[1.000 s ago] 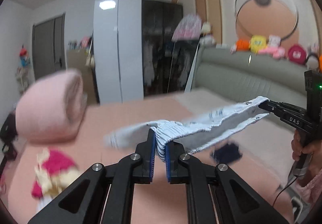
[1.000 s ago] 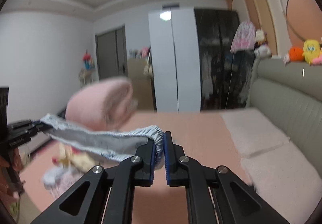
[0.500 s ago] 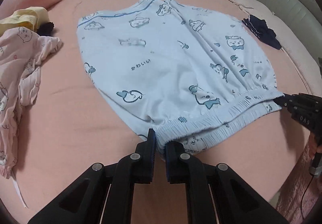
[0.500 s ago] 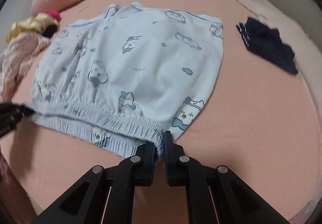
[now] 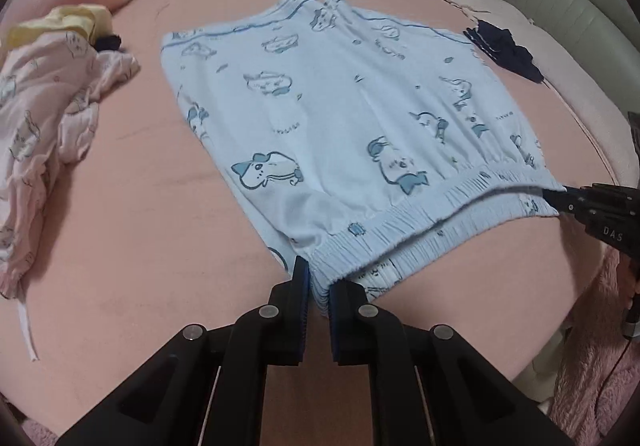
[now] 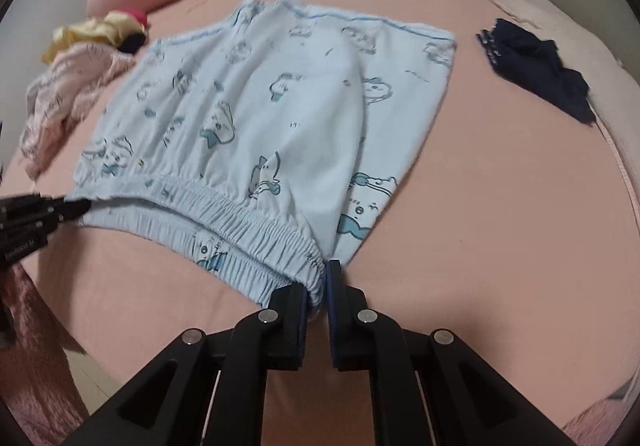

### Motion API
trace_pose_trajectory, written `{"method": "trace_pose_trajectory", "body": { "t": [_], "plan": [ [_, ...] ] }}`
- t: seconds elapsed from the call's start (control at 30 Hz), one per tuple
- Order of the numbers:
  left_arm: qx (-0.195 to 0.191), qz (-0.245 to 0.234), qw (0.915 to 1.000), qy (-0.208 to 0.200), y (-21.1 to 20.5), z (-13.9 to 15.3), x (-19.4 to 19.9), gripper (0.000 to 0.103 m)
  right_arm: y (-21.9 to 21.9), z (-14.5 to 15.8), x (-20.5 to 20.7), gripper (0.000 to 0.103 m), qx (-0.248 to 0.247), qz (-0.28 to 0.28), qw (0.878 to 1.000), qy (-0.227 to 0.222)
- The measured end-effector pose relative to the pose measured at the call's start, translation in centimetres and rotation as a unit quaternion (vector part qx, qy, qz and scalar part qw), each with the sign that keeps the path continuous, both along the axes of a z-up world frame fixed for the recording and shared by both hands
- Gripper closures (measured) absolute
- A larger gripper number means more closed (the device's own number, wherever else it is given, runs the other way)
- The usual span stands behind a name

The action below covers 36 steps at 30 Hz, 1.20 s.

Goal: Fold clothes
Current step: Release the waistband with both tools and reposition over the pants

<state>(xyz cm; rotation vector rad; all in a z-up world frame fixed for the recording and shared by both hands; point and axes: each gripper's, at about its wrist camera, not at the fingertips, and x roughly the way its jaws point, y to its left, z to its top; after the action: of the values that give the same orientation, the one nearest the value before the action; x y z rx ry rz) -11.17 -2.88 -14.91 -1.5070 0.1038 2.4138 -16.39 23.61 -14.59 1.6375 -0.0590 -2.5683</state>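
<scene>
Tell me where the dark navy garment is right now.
The dark navy garment lies crumpled on the pink bed, to the right of the light blue shorts in both views, near the pale blanket's edge.

Soft, even indoor light; faint shadows; fisheye bending and dark vignette at edges

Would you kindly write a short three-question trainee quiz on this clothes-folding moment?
1. True or false: the blue shorts lie spread on the bed.
2. Which part does the left gripper pinch? A) leg hem B) waistband corner C) nothing
3. Fill in: the right gripper is shut on the ____ of the shorts, with a dark navy garment lying apart to its right.

Key: 1 true; 2 B; 3 waistband
</scene>
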Motion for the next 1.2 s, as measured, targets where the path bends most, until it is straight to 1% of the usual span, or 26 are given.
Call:
{"method": "trace_pose_trajectory", "body": {
  "t": [0.07, 0.17, 0.27, 0.3, 0.33, 0.37, 0.4, 0.43, 0.47, 0.5, 0.53, 0.57, 0.6, 0.67, 0.7, 0.73, 0.77, 0.8, 0.87, 0.9, 0.93, 0.97, 1.0, 1.03, 1.13, 1.2],
  "plan": [
    [-0.002, -0.007, 1.0000, -0.001, 0.1, 0.3, 0.4, 0.096, 0.1, 0.5, 0.2, 0.094, -0.002, -0.002, 1.000, -0.011],
    [-0.006, -0.010, 0.9999, 0.000, -0.2, 0.6, 0.9, 0.096, -0.6, 1.5, 1.5, 0.094, 0.011, 0.016, 0.999, -0.026],
    [-0.005, -0.021, 0.9996, -0.015, -0.4, 0.2, 0.7, 0.095, -0.2, 1.4, 1.8, 0.094, -0.001, 0.009, 0.999, -0.039],
    [-0.006, -0.021, 0.9997, -0.012, -0.5, 0.3, 0.2, 0.093, 0.0, 1.2, 1.7, 0.091, -0.009, 0.004, 0.999, -0.045],
    [-0.006, -0.021, 0.9997, -0.009, -0.5, 0.7, 0.1, 0.088, 0.3, 1.1, 1.6, 0.087, -0.014, 0.000, 0.999, -0.049],
    [0.002, -0.026, 0.9996, -0.007, -0.6, 1.3, 0.2, 0.086, 0.8, 1.3, 1.5, 0.084, -0.023, -0.010, 0.998, -0.050],
    [0.015, -0.034, 0.9993, 0.000, -0.9, 2.1, 0.3, 0.083, 1.3, 2.1, 1.6, 0.078, -0.033, -0.023, 0.998, -0.041],
    [0.030, -0.042, 0.9986, 0.008, -1.2, 3.0, 0.5, 0.078, 1.7, 2.9, 1.7, 0.075, -0.043, -0.036, 0.998, -0.032],
    [0.036, -0.045, 0.9981, 0.024, -1.4, 4.0, 0.8, 0.076, 2.2, 3.8, 1.9, 0.072, -0.053, -0.047, 0.997, -0.020],
    [0.041, -0.050, 0.9971, 0.041, -1.6, 5.0, 1.2, 0.072, 2.4, 4.9, 2.3, 0.061, -0.058, -0.050, 0.997, 0.002],
    [0.050, -0.059, 0.9955, 0.055, -1.8, 6.0, 1.4, 0.071, 2.5, 6.0, 2.8, 0.048, -0.062, -0.048, 0.997, 0.023],
    [0.058, -0.067, 0.9941, 0.063, -1.7, 6.6, 1.4, 0.071, 2.5, 7.2, 3.2, 0.043, -0.067, -0.043, 0.996, 0.042],
    [0.065, -0.076, 0.9926, 0.068, -1.5, 7.0, 1.3, 0.071, 2.3, 8.0, 3.5, 0.041, -0.077, -0.026, 0.996, 0.049],
    [0.056, -0.082, 0.9927, 0.069, -0.2, 6.9, 0.1, 0.071, 1.2, 8.8, 3.4, 0.041, -0.089, 0.027, 0.994, 0.051],
    [0.048, -0.084, 0.9929, 0.068, 0.6, 6.4, -0.7, 0.071, 0.7, 8.9, 3.0, 0.041, -0.071, 0.033, 0.995, 0.063],
    [0.043, -0.084, 0.9936, 0.063, 1.4, 5.9, -1.6, 0.071, 0.3, 8.7, 2.7, 0.041, -0.050, 0.025, 0.996, 0.071],
    [0.039, -0.082, 0.9945, 0.052, 2.3, 5.0, -2.7, 0.071, 0.6, 8.0, 1.0, 0.041, -0.027, 0.003, 0.997, 0.074],
    [0.036, -0.081, 0.9953, 0.040, 3.2, 4.1, -3.9, 0.071, 1.1, 7.1, -0.3, 0.042, -0.027, -0.015, 0.997, 0.068],
    [0.022, -0.078, 0.9967, 0.008, 4.4, 2.2, -5.6, 0.071, 2.0, 4.7, -3.0, 0.042, -0.046, -0.049, 0.997, 0.039],
    [0.015, -0.079, 0.9967, -0.008, 4.5, 1.4, -5.8, 0.071, 2.4, 3.5, -4.2, 0.042, -0.052, -0.063, 0.996, 0.024],
    [0.008, -0.082, 0.9964, -0.022, 4.6, 0.8, -5.8, 0.071, 2.4, 2.4, -4.8, 0.046, -0.049, -0.064, 0.997, 0.003],
    [0.000, -0.085, 0.9957, -0.037, 4.7, 0.1, -5.7, 0.071, 2.0, 1.1, -5.1, 0.048, -0.039, -0.056, 0.997, -0.021],
    [-0.003, -0.090, 0.9951, -0.040, 4.5, 0.0, -5.3, 0.071, 1.6, 0.3, -4.9, 0.049, -0.031, -0.041, 0.998, -0.039],
    [-0.005, -0.096, 0.9944, -0.045, 4.2, 0.1, -4.8, 0.071, 1.1, 0.1, -4.3, 0.049, -0.024, -0.024, 0.998, -0.048],
    [0.000, -0.106, 0.9915, -0.075, 3.0, 0.1, -3.4, 0.071, -0.5, -0.2, -1.9, 0.048, 0.016, 0.037, 0.998, -0.040],
    [-0.008, -0.121, 0.9894, -0.080, 2.6, 0.4, -2.3, 0.071, -0.6, -0.1, -1.0, 0.048, 0.009, 0.063, 0.996, -0.061]
  ]
}}
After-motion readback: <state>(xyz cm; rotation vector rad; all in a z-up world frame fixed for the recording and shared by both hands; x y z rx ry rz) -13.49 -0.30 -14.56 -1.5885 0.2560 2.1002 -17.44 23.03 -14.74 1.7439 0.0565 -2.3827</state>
